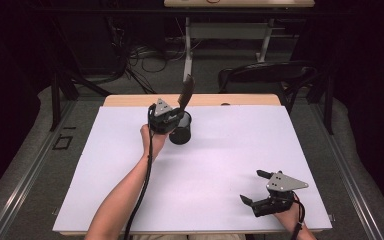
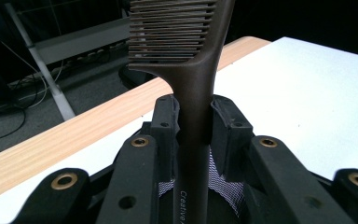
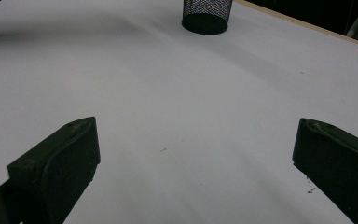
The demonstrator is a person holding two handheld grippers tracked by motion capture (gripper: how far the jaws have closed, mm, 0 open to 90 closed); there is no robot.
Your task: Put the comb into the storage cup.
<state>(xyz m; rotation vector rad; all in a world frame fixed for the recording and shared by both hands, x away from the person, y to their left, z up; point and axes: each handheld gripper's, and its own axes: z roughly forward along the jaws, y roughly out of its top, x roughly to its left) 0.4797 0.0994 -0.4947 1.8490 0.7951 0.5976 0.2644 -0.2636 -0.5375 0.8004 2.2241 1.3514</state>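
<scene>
1. While the left gripper (image 1: 172, 114) hovered over the black mesh cup (image 1: 181, 131) at the table's far side, its jaws were clamped on the brown comb (image 2: 193, 79), teeth upward.
2. Well apart, the right gripper (image 1: 254, 187) rested near the white table (image 1: 230, 150) edge, jaws spread wide with nothing between them.

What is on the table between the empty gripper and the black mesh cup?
Nothing. In the right gripper view, only bare white table stretches from the open right gripper to the round black mesh cup.
</scene>
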